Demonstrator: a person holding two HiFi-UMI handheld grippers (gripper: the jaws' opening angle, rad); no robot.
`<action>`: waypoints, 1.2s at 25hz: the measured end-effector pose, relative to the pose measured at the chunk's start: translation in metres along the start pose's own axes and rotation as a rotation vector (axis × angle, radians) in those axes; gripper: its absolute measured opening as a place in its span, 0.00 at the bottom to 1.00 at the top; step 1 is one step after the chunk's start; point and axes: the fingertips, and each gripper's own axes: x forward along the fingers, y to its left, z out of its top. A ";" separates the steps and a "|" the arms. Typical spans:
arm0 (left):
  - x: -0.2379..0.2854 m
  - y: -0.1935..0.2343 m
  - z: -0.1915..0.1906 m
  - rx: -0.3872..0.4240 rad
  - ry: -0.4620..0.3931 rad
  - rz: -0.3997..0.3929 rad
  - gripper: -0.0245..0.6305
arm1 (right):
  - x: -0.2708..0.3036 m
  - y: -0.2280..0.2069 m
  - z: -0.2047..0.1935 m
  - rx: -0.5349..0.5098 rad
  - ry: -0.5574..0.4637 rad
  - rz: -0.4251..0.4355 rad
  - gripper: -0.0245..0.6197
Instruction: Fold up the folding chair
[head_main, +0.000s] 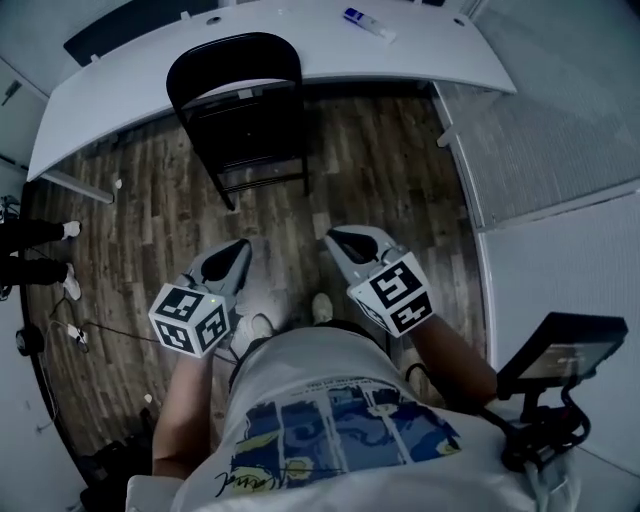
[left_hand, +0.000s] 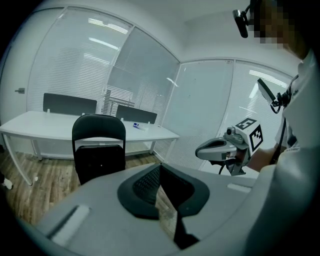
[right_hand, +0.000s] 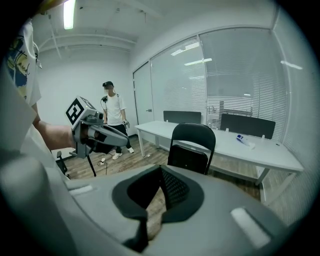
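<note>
Left tongs (head_main: 238, 250), right tongs (head_main: 338, 240): both closed, empty, side by side. Chair (head_main: 243, 115) upright, unfolded, straight ahead at counter (head_main: 420, 60) edge, well apart; left tongs nearer.

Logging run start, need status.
Left claw and right claw shut, empty. Folding chair unfolded, untouched, at white desk. Nothing in the way.
</note>
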 end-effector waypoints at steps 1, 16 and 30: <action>-0.004 0.002 0.000 0.001 0.004 -0.008 0.05 | 0.002 0.004 0.004 0.001 0.000 -0.003 0.04; -0.115 0.037 -0.052 0.048 0.009 -0.092 0.05 | 0.027 0.144 0.020 -0.021 0.002 -0.049 0.04; -0.158 0.059 -0.088 0.061 0.050 -0.175 0.05 | 0.037 0.210 0.018 -0.033 0.025 -0.122 0.04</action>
